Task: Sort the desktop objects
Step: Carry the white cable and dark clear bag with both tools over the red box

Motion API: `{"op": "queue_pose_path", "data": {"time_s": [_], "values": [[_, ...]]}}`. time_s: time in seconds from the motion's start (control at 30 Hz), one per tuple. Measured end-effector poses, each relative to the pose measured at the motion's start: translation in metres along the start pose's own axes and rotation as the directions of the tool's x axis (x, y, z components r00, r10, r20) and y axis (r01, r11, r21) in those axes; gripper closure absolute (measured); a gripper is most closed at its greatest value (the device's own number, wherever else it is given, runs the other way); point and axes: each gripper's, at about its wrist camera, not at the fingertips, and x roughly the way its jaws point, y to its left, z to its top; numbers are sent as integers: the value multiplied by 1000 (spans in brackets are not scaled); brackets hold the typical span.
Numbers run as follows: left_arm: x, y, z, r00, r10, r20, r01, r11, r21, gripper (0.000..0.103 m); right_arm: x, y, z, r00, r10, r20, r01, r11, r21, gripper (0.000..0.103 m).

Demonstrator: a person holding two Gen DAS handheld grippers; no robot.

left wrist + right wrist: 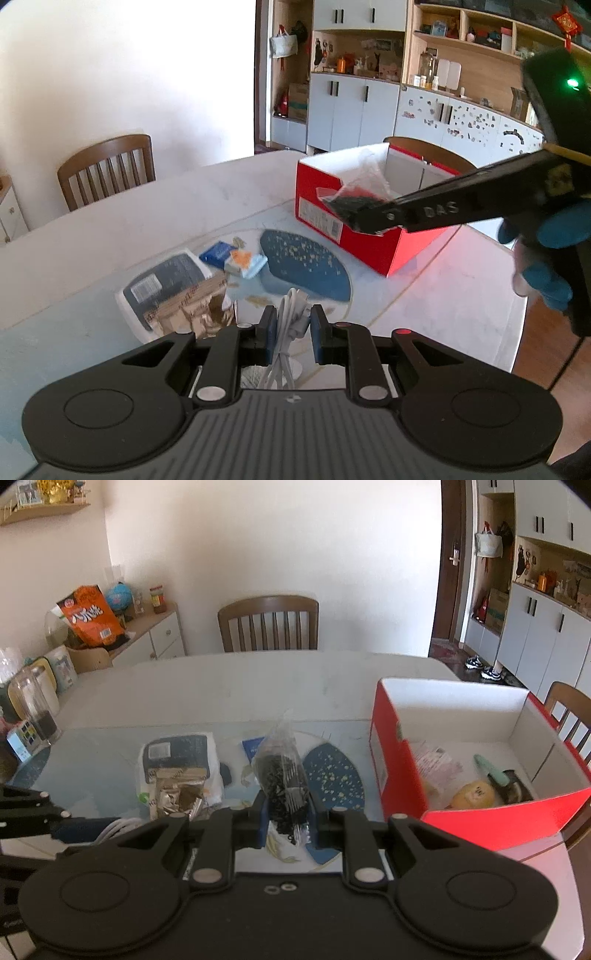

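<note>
the left gripper (293,334) is closed on a coiled white cable (286,332), the loops pinched between its blue pads and hanging below them, clear of the table (110,221). the right gripper (287,818) is clamped narrow on a clear plastic bag of small black pieces (282,771); the bag stands upright between the pads, its crumpled top pointing up. in the left wrist view that same bag (351,192) hangs at the tip of the right gripper (369,218) in front of the near wall of the red shoebox (351,236), and gloved fingers (546,254) in blue wrap the handle at the right edge of the frame.

the red shoebox (399,771) sits open toward the right edge of the table, white inside. in it lie a yellow rounded object (474,794), a pale green pen-like thing (493,771) and some pale paper or packets (437,764); what they are exactly i cannot tell.

on the glass-topped near part of the table, left of the box, lie a dark blue oval mat with yellow specks (332,775), a small blue booklet (253,747), and a white bag with a dark label holding foil sachets (177,775). a small black object (226,773) lies just beside that bag.

a wooden chair (267,624) stands at the far edge of the table. a sideboard (155,635) along the left wall carries an orange snack bag (90,614).
</note>
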Motion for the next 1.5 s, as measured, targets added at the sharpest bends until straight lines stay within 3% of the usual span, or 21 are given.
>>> {"op": "queue_pose_path", "data": {"time_s": [0.3, 0.67, 1.07, 1.5], "values": [[-9, -8, 38, 998, 12, 54, -12, 1000, 11, 85, -35, -16, 15, 999, -4, 40, 4, 1000, 7, 83], [6, -25, 80, 997, 4, 77, -6, 1000, 25, 85, -48, -48, 18, 998, -19, 52, 18, 1000, 19, 83], [54, -63, 123, 996, -7, 85, 3, 999, 42, 85, -39, -104, 26, 999, -26, 47, 25, 1000, 17, 83], [124, -112, 160, 999, -42, 16, 41, 997, 66, 85, -23, -180, 36, 999, -43, 22, 43, 999, 22, 83]]}}
